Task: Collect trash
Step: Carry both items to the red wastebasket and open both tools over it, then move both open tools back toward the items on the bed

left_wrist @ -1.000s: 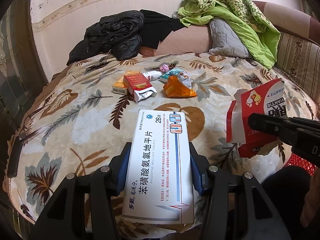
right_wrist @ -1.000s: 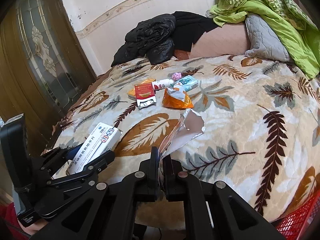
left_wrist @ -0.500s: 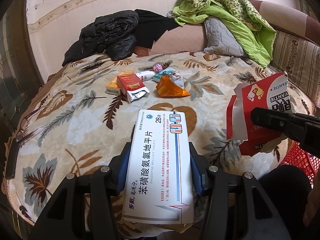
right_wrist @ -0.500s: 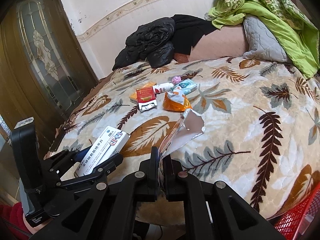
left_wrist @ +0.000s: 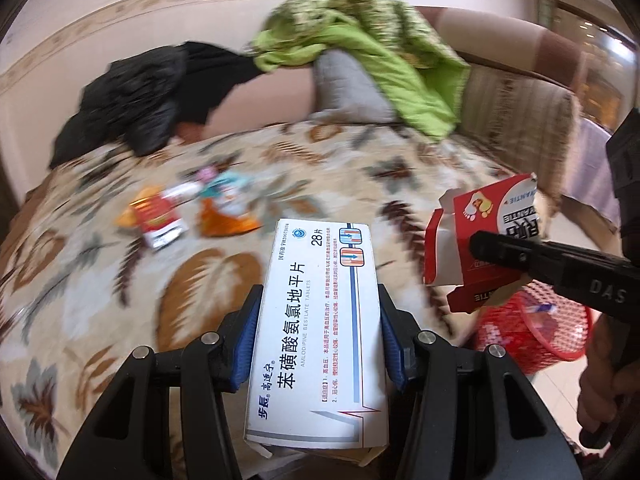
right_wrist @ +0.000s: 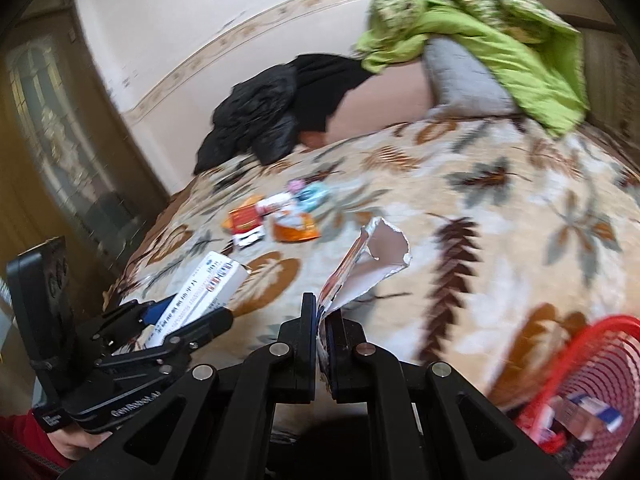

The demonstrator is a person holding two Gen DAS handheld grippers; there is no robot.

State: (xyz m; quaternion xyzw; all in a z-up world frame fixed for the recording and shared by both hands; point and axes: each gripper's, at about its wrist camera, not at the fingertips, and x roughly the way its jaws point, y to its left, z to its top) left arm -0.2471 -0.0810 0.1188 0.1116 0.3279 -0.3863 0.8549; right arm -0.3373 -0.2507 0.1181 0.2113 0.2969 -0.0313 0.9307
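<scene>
My left gripper is shut on a long white medicine box, held flat above the bed's near edge; it also shows in the right wrist view. My right gripper is shut on a torn red and white carton, which shows in the left wrist view. A red mesh basket stands on the floor at the lower right, below the carton; it holds some packets. More trash lies mid-bed: a red pack, an orange wrapper and small packets.
The bed carries a leaf-patterned blanket. A black jacket, a grey pillow and a green quilt lie at the back. A sofa arm is on the right, a wooden door on the left.
Both grippers have swung to the right and drawn back from the bed with their boxes held. The red basket has come into fuller view at the lower right.
</scene>
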